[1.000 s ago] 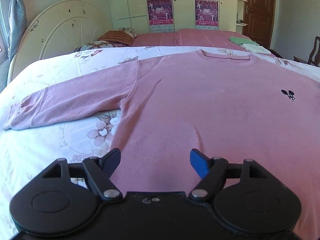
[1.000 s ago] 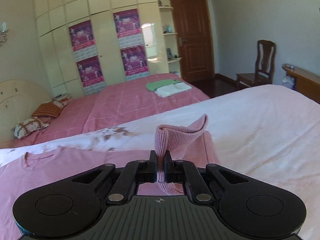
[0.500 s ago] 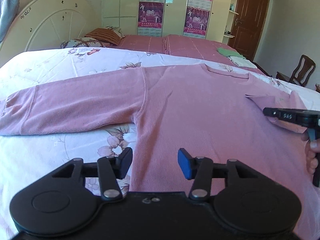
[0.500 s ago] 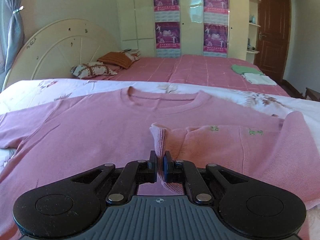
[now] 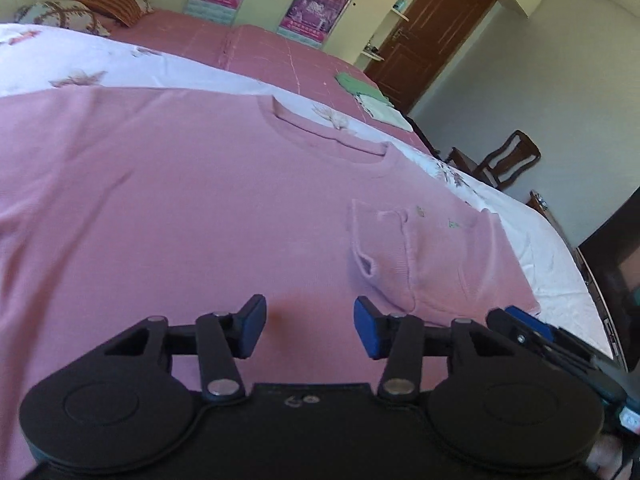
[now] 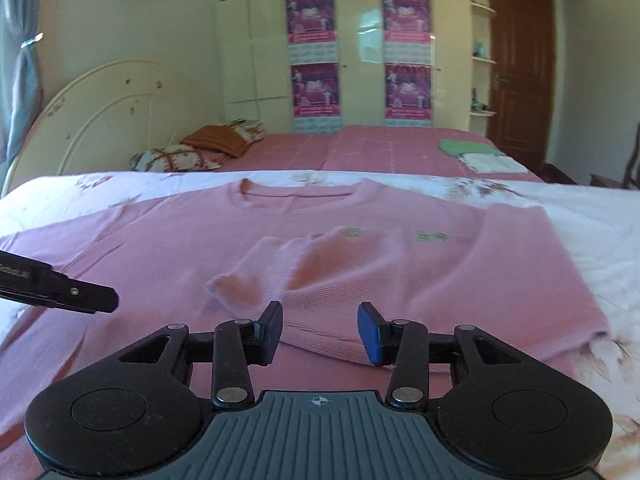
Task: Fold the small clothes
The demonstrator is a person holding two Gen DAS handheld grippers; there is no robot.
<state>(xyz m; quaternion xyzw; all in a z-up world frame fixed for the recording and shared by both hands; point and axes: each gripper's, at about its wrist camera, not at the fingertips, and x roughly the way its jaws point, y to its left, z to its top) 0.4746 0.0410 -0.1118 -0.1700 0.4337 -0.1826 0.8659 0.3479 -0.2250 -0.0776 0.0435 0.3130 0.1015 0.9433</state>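
A pink long-sleeved sweater [image 5: 180,208] lies flat, front up, on the floral bed sheet [image 5: 80,60]. Its right sleeve [image 5: 420,256] is folded across the chest, cuff toward the middle; it also shows in the right wrist view [image 6: 360,264]. My left gripper [image 5: 310,330] is open and empty, hovering above the sweater's lower body. My right gripper [image 6: 320,332] is open and empty, just in front of the folded sleeve. The sweater's left sleeve is out of view.
A second bed with a pink cover [image 6: 380,148] stands behind, with pillows [image 6: 192,152] and folded green and white clothes [image 6: 476,156] on it. A wooden chair [image 5: 508,160] and a brown door [image 6: 520,72] are at the right. A white headboard [image 6: 88,120] is at the left.
My right gripper has opened and let go of the sleeve cuff, which now lies on the chest. It has backed off a little. My left gripper has swung right, over the sweater's body.
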